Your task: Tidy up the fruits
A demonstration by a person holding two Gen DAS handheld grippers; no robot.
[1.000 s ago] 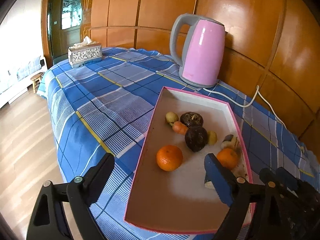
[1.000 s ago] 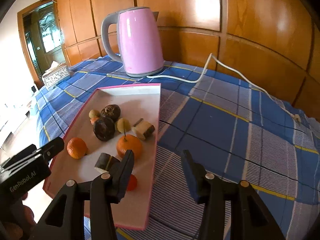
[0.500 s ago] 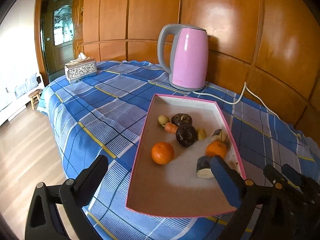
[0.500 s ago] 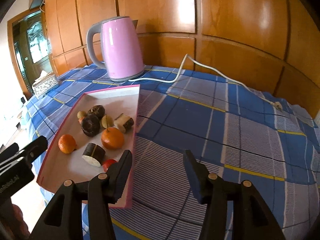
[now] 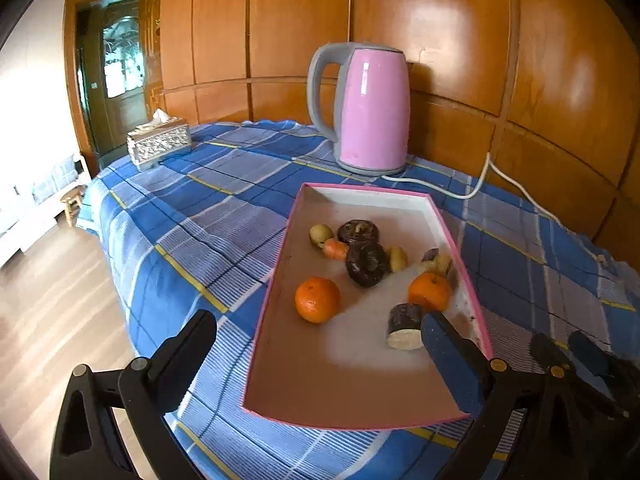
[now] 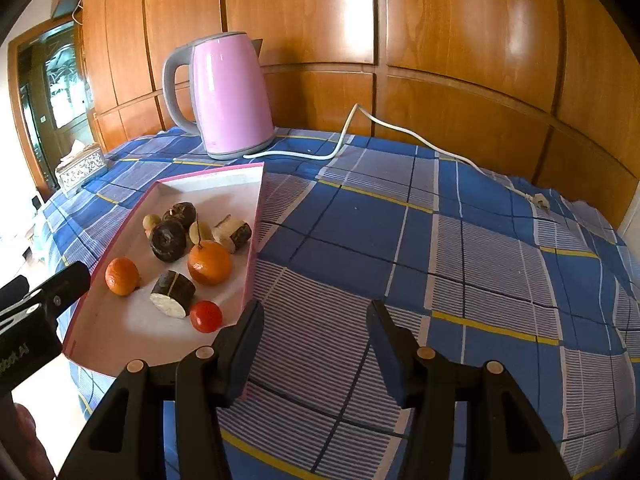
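A pink-rimmed tray near a pink kettle held all visible fruits: oranges, a tomato. The left gripper had just been opening wide, empty; the right gripper stood partly open, empty, so sorting looked nearly finished.

Pink-rimmed tray sat near table's front edge; fruit cluster crowded its far half, near half lay bare. Checked cloth right of tray lay open through to table's right edge. Pink kettle blocked back edge behind tray; its white cord trailed along back toward right corner. Tissue box occupied far left corner.
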